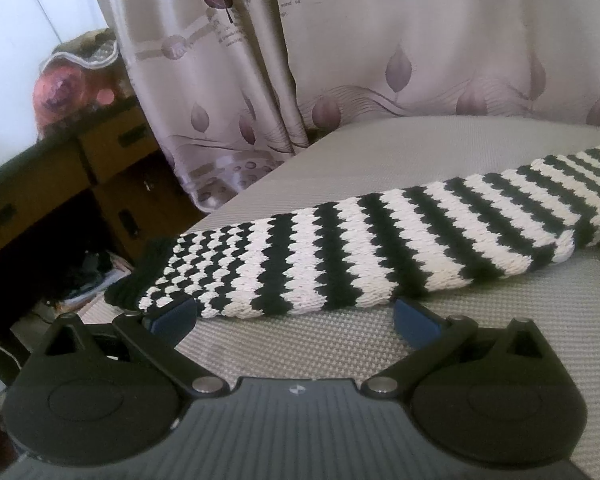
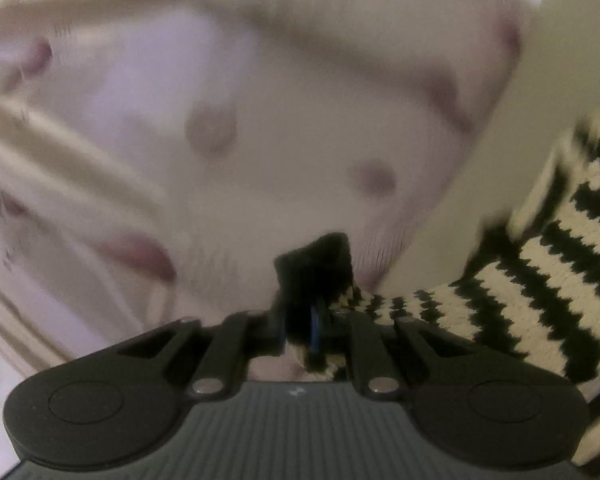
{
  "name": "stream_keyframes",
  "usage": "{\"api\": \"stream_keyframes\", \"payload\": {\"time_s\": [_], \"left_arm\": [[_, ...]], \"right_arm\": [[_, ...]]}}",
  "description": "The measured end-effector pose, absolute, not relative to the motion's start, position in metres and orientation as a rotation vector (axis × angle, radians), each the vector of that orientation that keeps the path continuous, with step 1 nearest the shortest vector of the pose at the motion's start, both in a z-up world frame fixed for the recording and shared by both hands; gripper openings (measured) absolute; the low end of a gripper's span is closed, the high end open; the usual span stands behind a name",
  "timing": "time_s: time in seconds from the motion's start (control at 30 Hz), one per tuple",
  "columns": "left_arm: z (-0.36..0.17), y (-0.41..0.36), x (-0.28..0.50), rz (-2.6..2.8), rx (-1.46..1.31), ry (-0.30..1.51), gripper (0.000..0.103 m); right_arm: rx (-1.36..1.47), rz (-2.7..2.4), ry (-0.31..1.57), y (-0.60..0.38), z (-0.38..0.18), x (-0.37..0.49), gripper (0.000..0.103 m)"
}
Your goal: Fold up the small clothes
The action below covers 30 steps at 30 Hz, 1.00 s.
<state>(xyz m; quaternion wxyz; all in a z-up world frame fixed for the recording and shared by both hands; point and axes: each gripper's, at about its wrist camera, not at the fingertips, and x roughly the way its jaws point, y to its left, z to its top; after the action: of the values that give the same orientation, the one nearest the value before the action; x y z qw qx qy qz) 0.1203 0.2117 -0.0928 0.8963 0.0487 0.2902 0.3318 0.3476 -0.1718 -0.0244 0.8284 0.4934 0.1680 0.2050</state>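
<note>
Right up close, the right gripper [image 2: 300, 326] has its jaws pinched tight on the black cuff [image 2: 314, 264] of the striped knit garment [image 2: 540, 280], and the blur all around says this hand is carrying that end fast. Over on the other side, the left gripper [image 1: 294, 314] sits low on the grey woven surface [image 1: 320, 344] with its fingers spread wide, gripping nothing, just beside the near edge of the striped sleeve [image 1: 380, 240] that lies flat and stretched across the surface.

To land this fold cleanly, the carried cuff probably wants to travel straight over the body so the stripes line up, while the left could pin the resting edge so the knit doesn't drag.

Farther back hangs a leaf-print curtain [image 1: 380, 60]. At far left stands a wooden cabinet [image 1: 60, 184] with drawers shut; their contents can't be told.
</note>
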Motion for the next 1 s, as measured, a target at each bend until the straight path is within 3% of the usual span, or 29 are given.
{"api": "stream_keyframes", "payload": {"time_s": [0.27, 0.4, 0.53, 0.67, 0.87, 1.0], "left_arm": [[-0.091, 0.226, 0.116, 0.653, 0.016, 0.610, 0.103], [-0.091, 0.230, 0.114, 0.646, -0.022, 0.612, 0.103], [-0.090, 0.230, 0.114, 0.641, -0.020, 0.614, 0.103], [-0.089, 0.236, 0.113, 0.566, -0.053, 0.618, 0.103], [-0.081, 0.285, 0.081, 0.392, -0.380, 0.568, 0.103], [-0.077, 0.313, 0.069, 0.384, -0.479, 0.557, 0.102]], "right_arm": [[0.839, 0.474, 0.527, -0.082, -0.071, 0.368, 0.011], [0.736, 0.514, 0.616, -0.064, -0.086, 0.371, 0.020], [0.505, 0.536, 0.639, -0.052, -0.078, 0.359, 0.083], [0.380, 0.609, 0.600, -0.070, -0.065, 0.314, 0.082], [0.183, 0.548, 0.523, -0.145, -0.062, 0.223, 0.083], [0.254, 0.446, 0.544, -0.211, -0.074, 0.181, 0.083]]}}
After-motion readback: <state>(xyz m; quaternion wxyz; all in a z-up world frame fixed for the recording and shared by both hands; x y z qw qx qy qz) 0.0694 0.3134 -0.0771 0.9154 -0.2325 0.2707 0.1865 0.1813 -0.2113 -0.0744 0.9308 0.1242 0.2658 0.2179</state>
